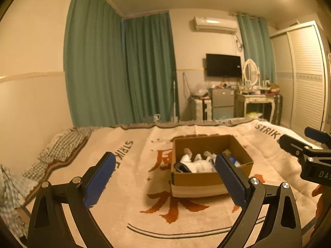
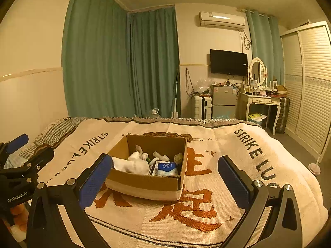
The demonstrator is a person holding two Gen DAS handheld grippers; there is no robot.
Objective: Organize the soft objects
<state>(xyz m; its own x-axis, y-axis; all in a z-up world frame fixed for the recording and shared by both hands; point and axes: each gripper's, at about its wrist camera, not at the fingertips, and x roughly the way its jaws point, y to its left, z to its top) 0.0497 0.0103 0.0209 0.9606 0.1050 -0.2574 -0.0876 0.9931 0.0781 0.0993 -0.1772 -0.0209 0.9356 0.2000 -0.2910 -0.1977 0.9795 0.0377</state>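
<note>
Closest to me, both tools hang above the near part of the bed with nothing in them: the left gripper (image 1: 165, 175) has its blue pads spread wide, and the right gripper (image 2: 165, 177) is just as far open, neither one touching cloth or card. Under them the cream blanket (image 2: 206, 227) with its orange woven characters covers the bed, and I can see no loose soft thing lying on the stretch near the tongs. A little further on, about the middle of the blanket and well clear of both side edges, sits the cardboard box (image 2: 144, 180), open at the top. Inside it are bundled white socks (image 2: 136, 161) heaped toward its left and far side, and a blue and white packet (image 2: 167, 168) tucked into its near right corner; what else lies beneath them is hidden. My guess is that the work now is either sorting inside the box or fetching another item, and for either it would pay to come down over the box from above, jaws wide, and pinch one sock bundle through its thick middle, not a loose toe end, so it lifts whole and drags nothing along. The other gripper could steady the box rim, since light card on a soft blanket may slide. Beyond the bed's far edge hang green curtains (image 2: 115, 62), with a television (image 2: 228, 62) on the wall.
</note>
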